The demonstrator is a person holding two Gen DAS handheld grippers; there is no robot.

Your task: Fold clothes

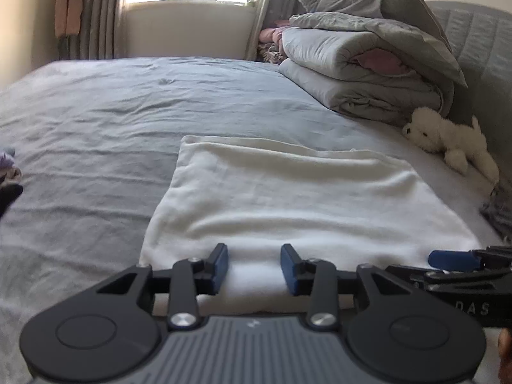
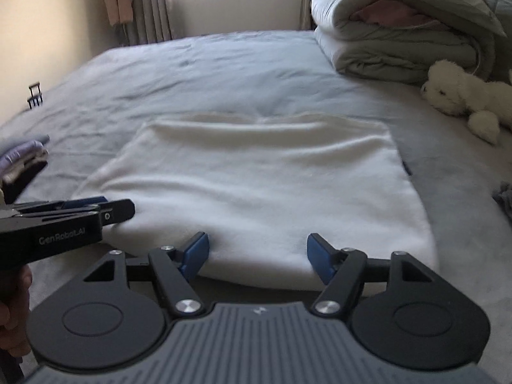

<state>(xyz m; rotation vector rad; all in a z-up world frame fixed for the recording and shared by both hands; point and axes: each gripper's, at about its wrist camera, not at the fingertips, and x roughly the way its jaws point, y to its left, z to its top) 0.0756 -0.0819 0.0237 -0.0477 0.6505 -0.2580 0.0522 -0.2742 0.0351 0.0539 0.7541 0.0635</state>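
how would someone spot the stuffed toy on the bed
Look to the bed's right side, below the stack of folded grey comforters. The white plush dog lies there, the only fluffy, limbed thing; the nearby white garment is flat.

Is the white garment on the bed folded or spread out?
Folded: the white garment lies as a compact rectangle, with a thick doubled edge nearest the cameras.
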